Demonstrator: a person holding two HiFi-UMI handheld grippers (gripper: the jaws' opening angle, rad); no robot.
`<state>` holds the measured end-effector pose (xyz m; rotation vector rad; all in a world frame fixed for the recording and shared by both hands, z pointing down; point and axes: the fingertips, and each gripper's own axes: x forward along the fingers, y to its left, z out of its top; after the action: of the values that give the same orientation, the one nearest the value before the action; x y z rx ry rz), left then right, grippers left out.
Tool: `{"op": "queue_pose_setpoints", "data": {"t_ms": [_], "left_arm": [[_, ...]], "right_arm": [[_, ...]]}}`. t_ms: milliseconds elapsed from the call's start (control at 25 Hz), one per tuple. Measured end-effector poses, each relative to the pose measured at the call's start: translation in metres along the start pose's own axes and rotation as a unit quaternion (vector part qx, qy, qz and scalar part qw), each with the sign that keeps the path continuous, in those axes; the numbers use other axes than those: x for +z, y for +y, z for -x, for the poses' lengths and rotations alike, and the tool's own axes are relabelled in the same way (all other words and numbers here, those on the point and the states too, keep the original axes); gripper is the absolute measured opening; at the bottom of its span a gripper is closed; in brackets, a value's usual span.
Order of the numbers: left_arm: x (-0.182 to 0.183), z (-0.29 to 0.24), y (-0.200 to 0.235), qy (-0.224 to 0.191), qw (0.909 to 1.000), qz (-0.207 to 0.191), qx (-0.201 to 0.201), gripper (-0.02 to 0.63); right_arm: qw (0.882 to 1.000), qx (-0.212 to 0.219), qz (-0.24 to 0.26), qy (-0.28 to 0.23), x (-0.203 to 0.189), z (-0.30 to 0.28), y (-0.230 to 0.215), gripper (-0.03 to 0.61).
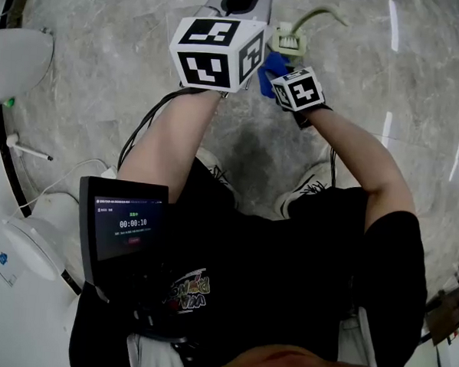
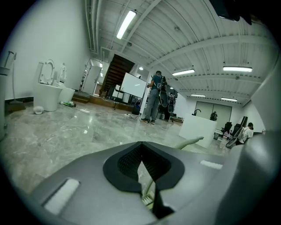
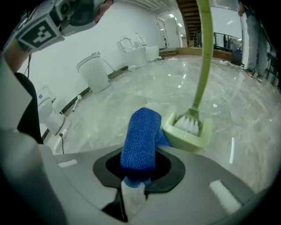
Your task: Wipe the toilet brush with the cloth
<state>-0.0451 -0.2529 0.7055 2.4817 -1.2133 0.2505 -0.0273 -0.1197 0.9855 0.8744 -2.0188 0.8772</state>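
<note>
Out in front of the person, up in the air over the shiny stone floor [image 3: 246, 110], is the toilet brush [image 3: 189, 129]. It is light green with white bristles. Its long thin handle [image 3: 203, 57] goes up and out of the top of the right gripper view.

The blue cloth [image 3: 139, 138] is right beside the brush head. It is folded into a thick roll, and its side touches the green edge of the head. The right gripper [image 3: 137, 173] has its jaws squeezed onto the bottom of the cloth, so the roll sticks out in front of it.

The left gripper [image 2: 147, 176] has its jaws almost together. Only a thin slit is left, and the green stem and a few bristles show inside it. I think this gripper is pinching the brush close to its head, because nothing else holds the brush up.

The wiping step looks to be going on now, with the cloth on the head's edge.

Next, the cloth should rub along the head and then up the handle. The left gripper needs to hold the brush steady so it does not swing. The right one must grip the cloth tight so it does not slip out.

White toilets [image 3: 94, 72] stand far off by the wall.
</note>
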Motion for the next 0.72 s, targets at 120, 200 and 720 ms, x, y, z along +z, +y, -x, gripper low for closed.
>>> {"op": "queue_pose_setpoints", "data": {"t_ms": [120, 200, 720], "left_arm": [[0.002, 0.003, 0.003, -0.003, 1.0, 0.001, 0.003, 0.009], [0.005, 0.006, 0.004, -0.005, 1.0, 0.002, 0.006, 0.009], [0.01, 0.011, 0.007, -0.007, 0.9999, 0.013, 0.002, 0.009]], "right_arm": [[0.999, 0.013, -0.039, -0.036, 0.035, -0.007, 0.008, 0.087], [0.995, 0.005, -0.075, -0.07, 0.061, -0.005, 0.005, 0.087], [0.98, -0.079, -0.149, -0.11, 0.081, 0.003, -0.043, 0.087]]}}
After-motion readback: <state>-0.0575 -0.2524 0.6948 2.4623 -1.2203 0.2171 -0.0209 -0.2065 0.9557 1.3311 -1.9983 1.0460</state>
